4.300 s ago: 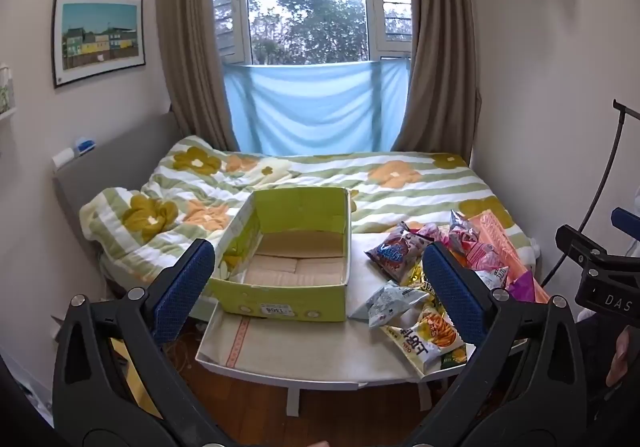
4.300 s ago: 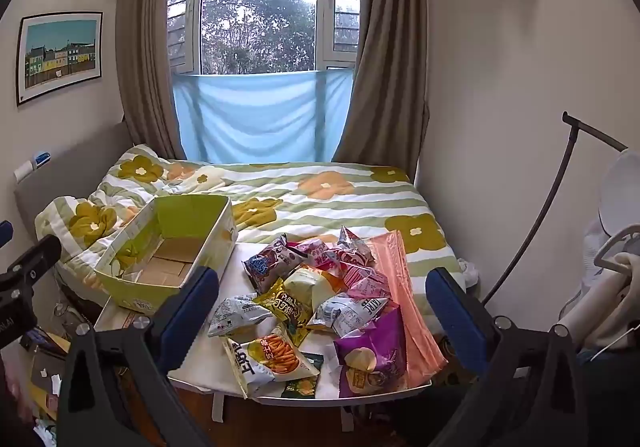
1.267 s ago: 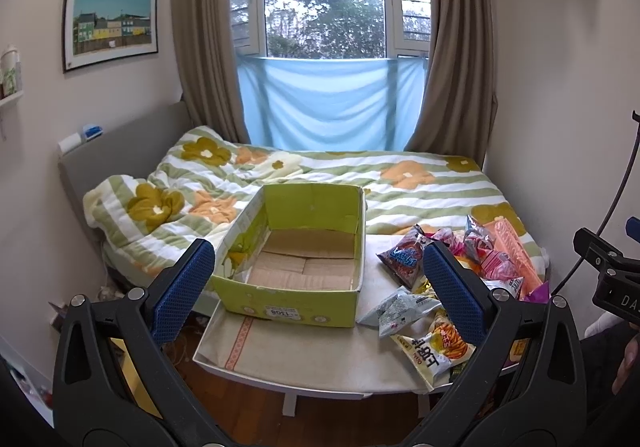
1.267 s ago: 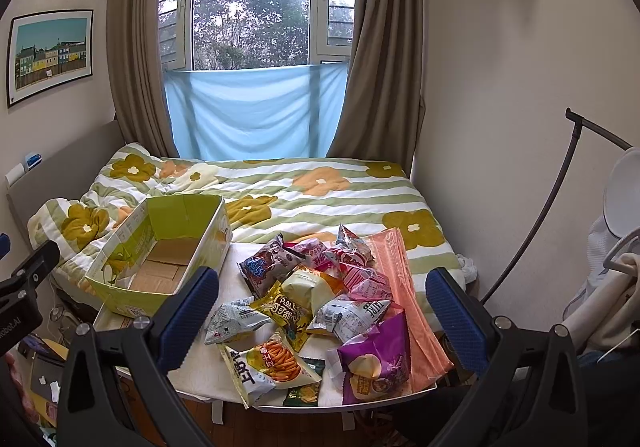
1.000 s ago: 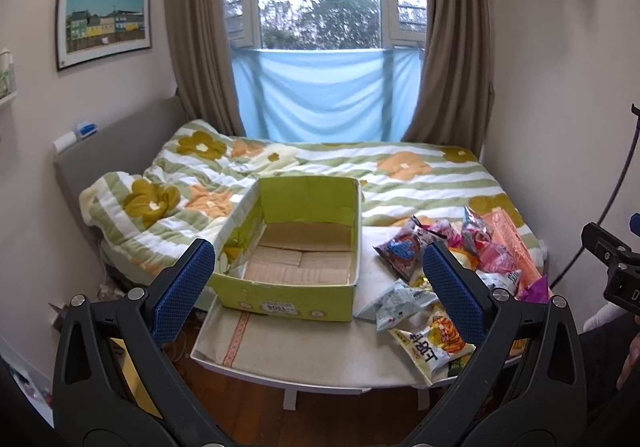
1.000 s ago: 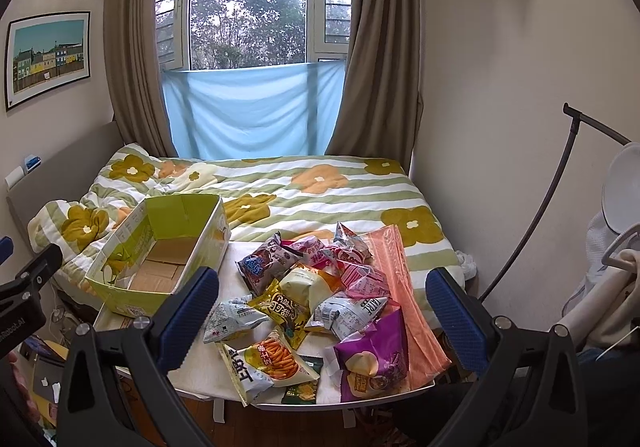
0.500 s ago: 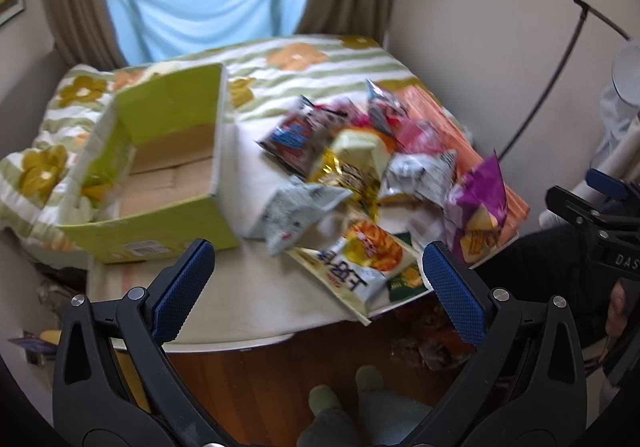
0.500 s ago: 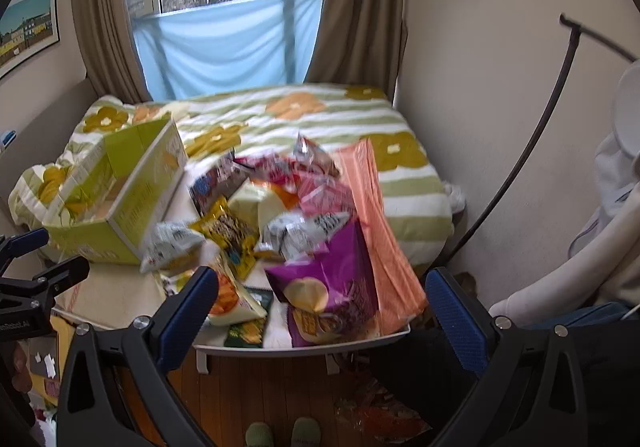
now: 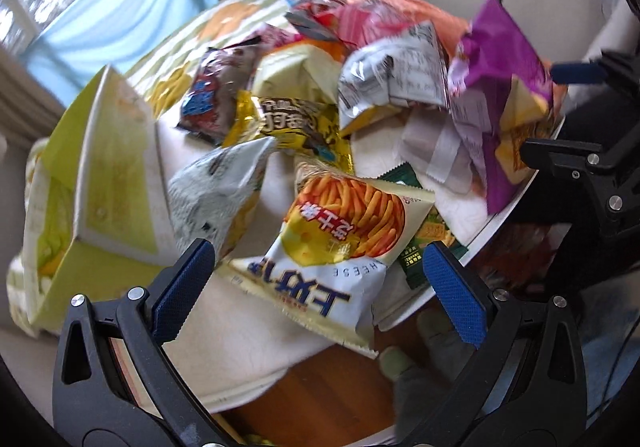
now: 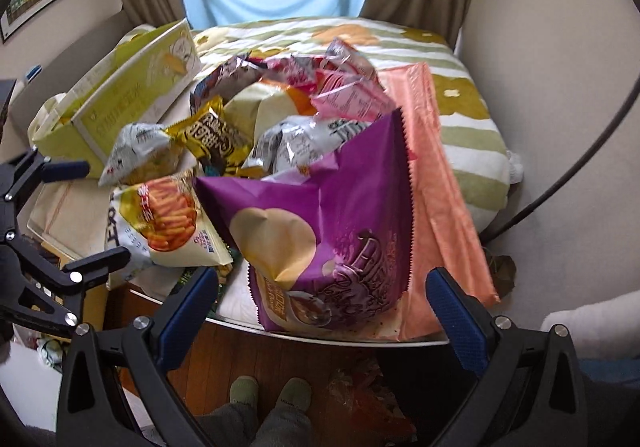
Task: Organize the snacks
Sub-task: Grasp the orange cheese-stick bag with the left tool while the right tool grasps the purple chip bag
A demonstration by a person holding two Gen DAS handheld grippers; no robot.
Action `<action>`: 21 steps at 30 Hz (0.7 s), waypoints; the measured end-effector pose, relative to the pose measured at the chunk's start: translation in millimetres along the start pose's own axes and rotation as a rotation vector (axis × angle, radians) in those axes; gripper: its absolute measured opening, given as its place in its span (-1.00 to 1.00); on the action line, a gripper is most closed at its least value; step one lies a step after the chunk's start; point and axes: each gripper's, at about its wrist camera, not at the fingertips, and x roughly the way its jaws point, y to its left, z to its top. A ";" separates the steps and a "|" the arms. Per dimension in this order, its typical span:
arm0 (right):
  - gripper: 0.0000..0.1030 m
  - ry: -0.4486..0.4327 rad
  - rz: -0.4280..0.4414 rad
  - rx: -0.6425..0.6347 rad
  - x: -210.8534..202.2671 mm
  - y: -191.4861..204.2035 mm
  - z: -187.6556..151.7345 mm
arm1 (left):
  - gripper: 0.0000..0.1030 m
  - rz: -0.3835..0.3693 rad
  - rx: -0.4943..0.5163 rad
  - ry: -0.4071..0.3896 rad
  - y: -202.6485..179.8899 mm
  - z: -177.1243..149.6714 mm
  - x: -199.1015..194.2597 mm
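Both tongs stand wide open and hold nothing. The left tongs (image 9: 318,275) frame the cheese-stick snack bag (image 9: 332,243) at centre of the left wrist view; the blue pads flank it without visible contact. That bag lies flat at the near edge of the desk (image 9: 248,335), partly overhanging, which makes it the easiest first pick.

The right tongs (image 10: 322,291) frame the purple chip bag (image 10: 320,231) at lower centre of the right wrist view. This bag stands tilted against the heap behind it, also at the desk's near edge.

The remaining snacks form a loose overlapping pile: a yellow-gold bag (image 9: 292,123), silver-white bags (image 9: 392,75) and pink packets (image 10: 348,99) at upper centre.

The yellow-green cardboard box (image 9: 100,175) sits at the left of the frame, open side up, just beside the pile; it is judged to be the destination. Its interior is mostly hidden here.

Judgement: sorting not yet begun; each tool appears lined up on its nearest bag.
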 end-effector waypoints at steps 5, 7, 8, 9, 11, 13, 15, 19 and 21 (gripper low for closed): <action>1.00 0.013 0.011 -0.049 20.5 0.7 1.5 | 0.99 0.029 0.117 0.060 -10.9 7.2 29.2; 1.00 0.015 0.009 -0.068 27.7 0.5 3.6 | 0.99 0.032 0.135 0.089 -13.2 8.5 40.7; 1.00 0.014 0.007 -0.078 31.7 0.2 4.4 | 0.99 0.024 0.133 0.101 -13.5 9.0 44.5; 1.00 0.012 0.006 -0.084 33.8 1.4 4.2 | 0.99 0.014 0.128 0.110 -13.4 9.2 47.6; 0.96 0.010 0.013 -0.094 37.2 0.1 5.6 | 0.97 0.004 0.125 0.126 -14.3 8.9 52.3; 0.93 0.005 0.015 -0.099 38.7 -1.6 6.7 | 0.76 -0.010 0.133 0.145 -15.5 7.8 56.4; 0.88 -0.002 0.014 -0.104 38.1 -2.7 6.6 | 0.62 -0.012 0.145 0.158 -16.7 7.7 59.6; 0.65 -0.007 0.031 -0.098 37.8 -3.8 7.0 | 0.44 -0.021 0.128 0.154 -14.8 8.2 59.9; 0.55 -0.006 0.042 -0.095 37.5 -3.7 6.7 | 0.32 -0.022 0.128 0.142 -13.3 8.5 57.8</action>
